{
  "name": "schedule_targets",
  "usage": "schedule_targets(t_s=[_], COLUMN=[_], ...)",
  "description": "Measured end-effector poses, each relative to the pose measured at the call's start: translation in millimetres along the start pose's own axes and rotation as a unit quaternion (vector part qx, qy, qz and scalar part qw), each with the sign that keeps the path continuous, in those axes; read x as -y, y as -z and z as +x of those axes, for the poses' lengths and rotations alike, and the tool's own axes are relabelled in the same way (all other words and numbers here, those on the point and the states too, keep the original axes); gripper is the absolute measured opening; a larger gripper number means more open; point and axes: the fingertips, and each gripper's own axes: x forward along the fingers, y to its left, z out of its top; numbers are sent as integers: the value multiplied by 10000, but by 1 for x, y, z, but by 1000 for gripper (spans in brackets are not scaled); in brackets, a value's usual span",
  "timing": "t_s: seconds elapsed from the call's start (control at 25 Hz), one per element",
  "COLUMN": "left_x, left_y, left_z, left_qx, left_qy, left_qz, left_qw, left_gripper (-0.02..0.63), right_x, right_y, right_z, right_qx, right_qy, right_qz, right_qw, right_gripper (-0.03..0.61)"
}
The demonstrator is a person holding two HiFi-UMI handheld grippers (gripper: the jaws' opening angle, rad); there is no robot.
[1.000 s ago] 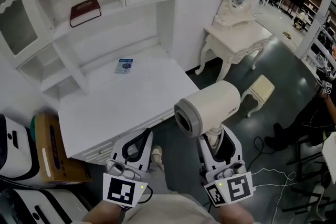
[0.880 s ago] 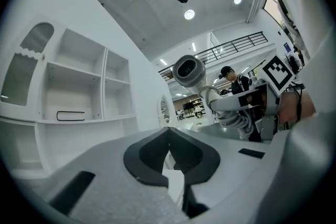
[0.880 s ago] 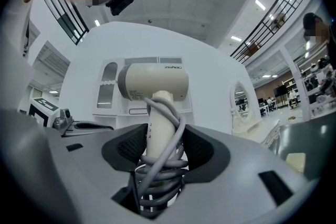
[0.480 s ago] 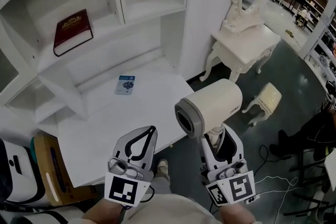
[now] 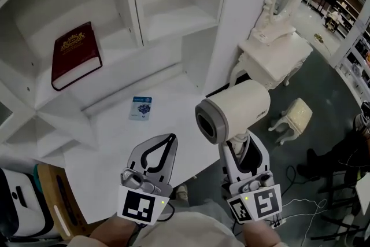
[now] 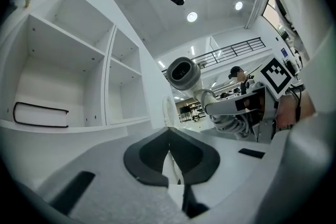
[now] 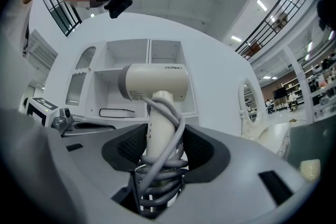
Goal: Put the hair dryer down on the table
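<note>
The hair dryer (image 5: 234,117) is up in the air with its handle upright, clamped between the jaws of the right hand-held gripper (image 5: 238,147), and its barrel lies across the top. The white surface (image 5: 110,142) lies lower, ahead and to the left. The left hand-held gripper (image 5: 166,142) is closed on nothing.

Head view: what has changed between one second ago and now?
Both grippers moved forward to the table: the left gripper is now over its top, the hair dryer by its edge. The right gripper stays shut on the dryer's handle, the left stays shut and empty. The book and booklet lie unmoved.
</note>
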Motion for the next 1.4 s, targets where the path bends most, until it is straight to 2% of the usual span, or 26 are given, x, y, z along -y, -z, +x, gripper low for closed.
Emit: schedule_targets(t_s=[0.48,0.8,1.12,1.4], left_x=[-26,-26,-28,-48], left_y=[5,10,21,41], left_z=[33,56,69,84], left_qx=[-17,-148,-317,-499], left_qy=[-274,-392,-536,-765], left_qz=[-106,-4,-62,-145], left_qw=[9996,9991,9980,9957], left_gripper=[12,12,12,12], right_x=[13,36,50,65], right_y=[3,9,19,36], right_z=[49,62,72,107], right_qx=[-126,-272,-403,-665], right_qy=[-329,-484,-611,-666], right_qz=[43,216,258,228], right_qw=[9994,9982,9970,9953], right_gripper=[215,215,215,215])
